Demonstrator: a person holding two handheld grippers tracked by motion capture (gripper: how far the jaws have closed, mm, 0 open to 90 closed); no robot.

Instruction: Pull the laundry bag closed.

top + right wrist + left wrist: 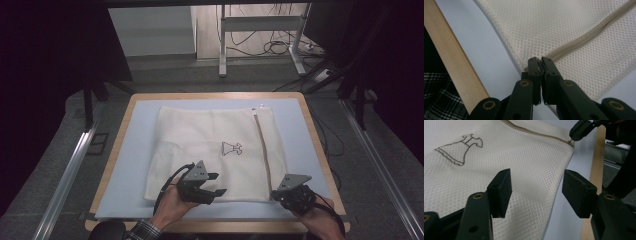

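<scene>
cream mesh-cloth bag (215, 150), matt

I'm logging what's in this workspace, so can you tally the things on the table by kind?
Mesh laundry bag: 1
Zipper on that bag: 1
Dress outline on that bag: 1
Pale blue mat: 1
Hand-held tongs: 2, left tongs and right tongs
Total: 6

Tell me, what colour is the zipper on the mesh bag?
Beige-tan zipper on the cream mesh bag; the right gripper view shows it best.
</scene>
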